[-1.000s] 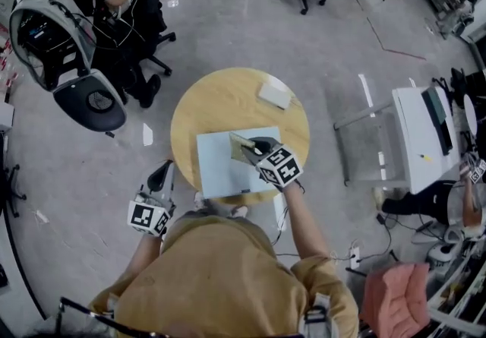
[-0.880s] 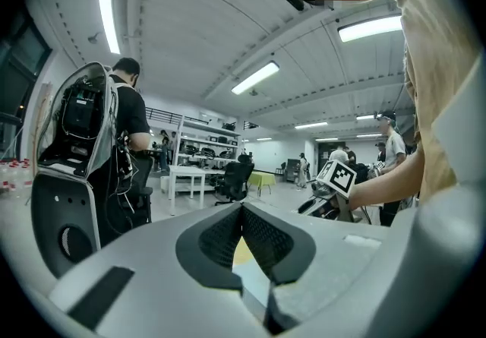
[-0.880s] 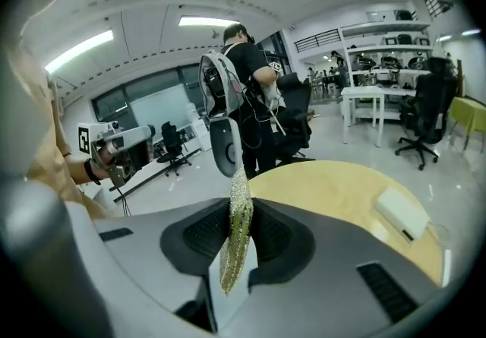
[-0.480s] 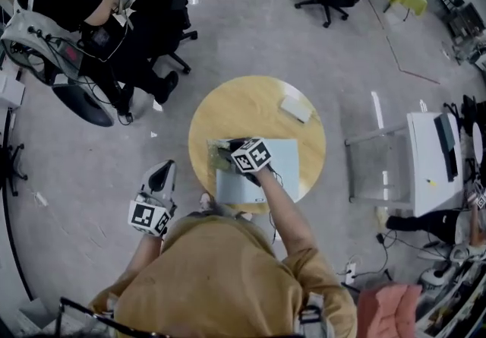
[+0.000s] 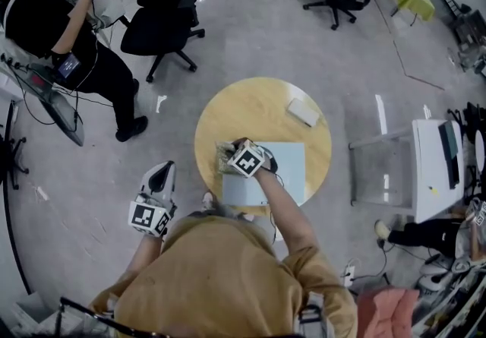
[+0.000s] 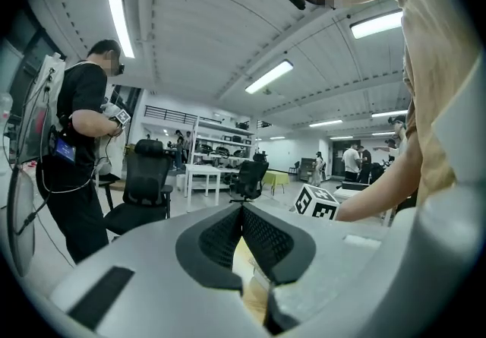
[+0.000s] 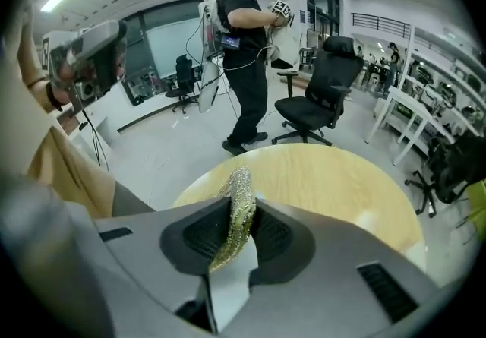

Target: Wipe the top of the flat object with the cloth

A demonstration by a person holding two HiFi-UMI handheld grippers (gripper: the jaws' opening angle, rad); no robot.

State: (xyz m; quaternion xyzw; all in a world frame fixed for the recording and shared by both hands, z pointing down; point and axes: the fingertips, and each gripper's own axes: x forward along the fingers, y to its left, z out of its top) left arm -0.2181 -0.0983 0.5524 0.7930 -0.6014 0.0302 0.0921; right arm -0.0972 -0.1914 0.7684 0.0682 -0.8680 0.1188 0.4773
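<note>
The cloth (image 7: 237, 211) was a yellow-green, coarse, glittery rag, pinched in a standing fold between the jaws of the right tongs (image 7: 241, 216), which were closed tight on it. From above, the bunched cloth sat at the far left corner of the flat panel (image 5: 282, 171), partly over the bare wood beside it. The panel was a pale blue-grey rectangle, smooth and plain, lying flat on the near half of the round wooden table (image 5: 258, 110).

The left tongs (image 6: 243, 211) hung off the table at the person's left side. Their jaws were pressed together at the tips with nothing between them.

A small white block (image 5: 303, 112) lay on the far right part of the table, well apart from the panel. Beyond the table on the grey floor stood a black office chair (image 5: 163, 17), and near it a person in black (image 5: 61, 40) holding another marker cube.
</note>
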